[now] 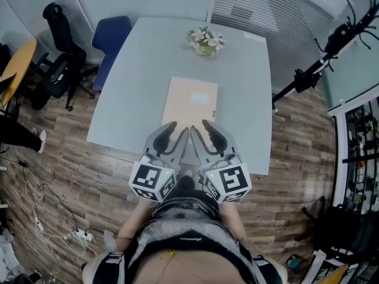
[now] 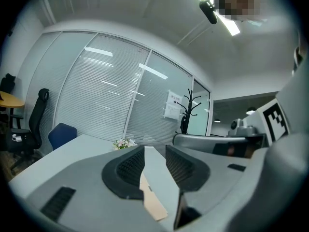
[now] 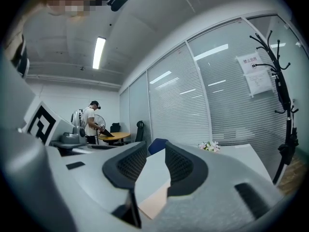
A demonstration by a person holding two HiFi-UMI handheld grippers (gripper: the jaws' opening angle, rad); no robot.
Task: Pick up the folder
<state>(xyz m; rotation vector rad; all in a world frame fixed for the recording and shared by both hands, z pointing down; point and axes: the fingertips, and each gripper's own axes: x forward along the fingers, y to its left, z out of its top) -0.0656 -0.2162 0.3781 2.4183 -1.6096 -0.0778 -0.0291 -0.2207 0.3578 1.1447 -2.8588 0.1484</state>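
Note:
A tan folder (image 1: 192,102) lies flat on the pale grey table (image 1: 142,81), its near end toward the front edge. My left gripper (image 1: 176,132) and right gripper (image 1: 205,130) are side by side, pointing level over the folder's near end. Both stand open, and nothing is between the pads. In the left gripper view the gripper (image 2: 154,159) shows the folder (image 2: 153,203) low down in the gap between its fingers. In the right gripper view, the folder's corner (image 3: 155,202) appears below the gripper (image 3: 155,162). Neither view lets me tell whether a finger touches the folder.
A small vase of flowers (image 1: 205,42) stands at the table's far end. A blue chair (image 1: 111,40) and a black office chair (image 1: 59,64) are at the left. A black stand (image 1: 320,64) is at the right. A person (image 3: 91,122) stands by a far desk.

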